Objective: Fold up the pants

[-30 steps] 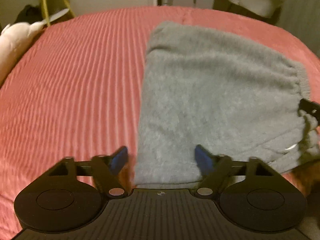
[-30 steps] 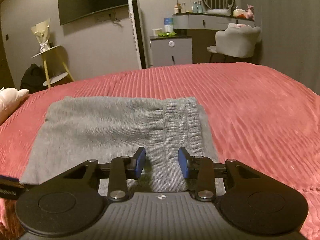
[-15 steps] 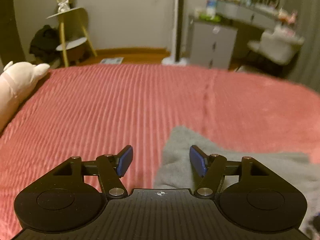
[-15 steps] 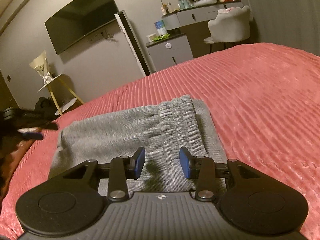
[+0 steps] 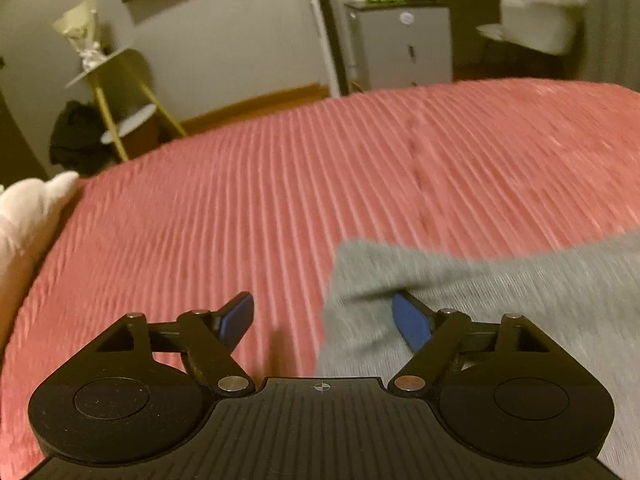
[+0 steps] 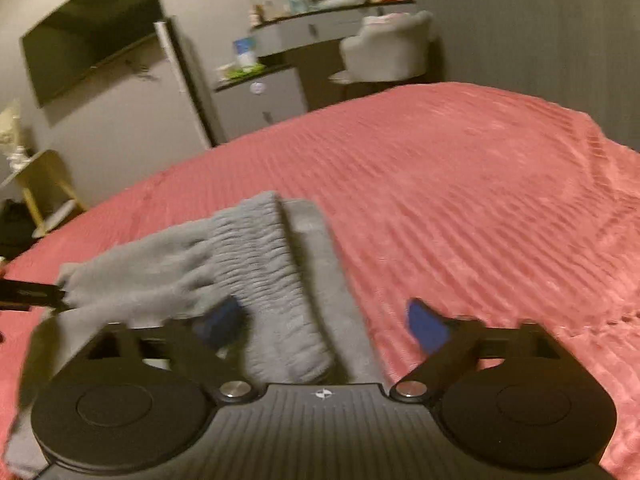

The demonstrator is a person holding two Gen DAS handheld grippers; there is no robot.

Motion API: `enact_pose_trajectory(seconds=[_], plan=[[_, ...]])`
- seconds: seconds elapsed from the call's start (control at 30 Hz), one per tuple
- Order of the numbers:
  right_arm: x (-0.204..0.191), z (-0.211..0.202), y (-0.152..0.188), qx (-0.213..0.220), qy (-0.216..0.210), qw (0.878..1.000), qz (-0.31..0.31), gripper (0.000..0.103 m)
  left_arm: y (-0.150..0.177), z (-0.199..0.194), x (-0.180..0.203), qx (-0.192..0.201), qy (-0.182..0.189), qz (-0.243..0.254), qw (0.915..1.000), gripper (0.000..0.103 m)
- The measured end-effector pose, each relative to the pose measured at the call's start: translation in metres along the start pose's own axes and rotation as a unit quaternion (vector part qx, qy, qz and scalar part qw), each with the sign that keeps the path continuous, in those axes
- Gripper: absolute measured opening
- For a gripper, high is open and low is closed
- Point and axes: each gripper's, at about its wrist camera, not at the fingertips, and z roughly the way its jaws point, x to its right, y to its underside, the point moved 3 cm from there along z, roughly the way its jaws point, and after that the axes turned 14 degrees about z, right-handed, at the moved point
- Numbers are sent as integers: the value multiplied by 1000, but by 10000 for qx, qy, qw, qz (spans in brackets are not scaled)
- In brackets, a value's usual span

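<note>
Now, at the left edge of the left wrist view a white plush toy (image 5: 24,216) lies on the pink ribbed bed (image 5: 280,200). Lower centre, the left tongs (image 5: 324,320) stand wide open, holding nothing, their right finger under a corner of the grey pants (image 5: 520,280). In the right wrist view, the folded pants (image 6: 256,264) lie left of centre, with the right tongs (image 6: 324,328) spread open over their waistband end.
</note>
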Motion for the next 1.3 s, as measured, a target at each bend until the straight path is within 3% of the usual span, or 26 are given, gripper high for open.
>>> enact_pose_trajectory(seconds=[0.07,0.13,0.17,0.27,0.33,0.43,0.67,0.93,1.2,1.3], plan=[[2,4,0,-8,-31,9999,107,99,-5,4,-3,-30,-387,-109,9992,81],[4,6,-1,-18,-42,9998,187,99,-8,0,-5,-30,-616,-308,9976,69],[5,7,-1,-25,-50,9997,222,99,-6,-7,-7,-66,-513,-413,9978,69],[7,6,0,-25,-74,9995,290,99,12,-38,-11,140,253,-668,9973,74],[9,9,-1,-60,-108,9993,357,99,33,-59,-11,147,370,-678,9969,82],[15,14,-1,-154,-209,9981,555,99,60,-67,-5,-80,594,-568,9966,83],[18,17,1,-118,-226,9978,609,99,69,-58,0,-367,420,-753,9956,87],[16,13,6,-67,-192,9978,630,99,73,-66,-2,-383,156,-516,9978,87],[16,10,5,-92,-172,9978,630,99,87,-79,-13,-472,102,-536,9974,87],[17,9,4,-114,-175,9977,646,99,97,-88,-10,-537,330,-488,9968,87]])
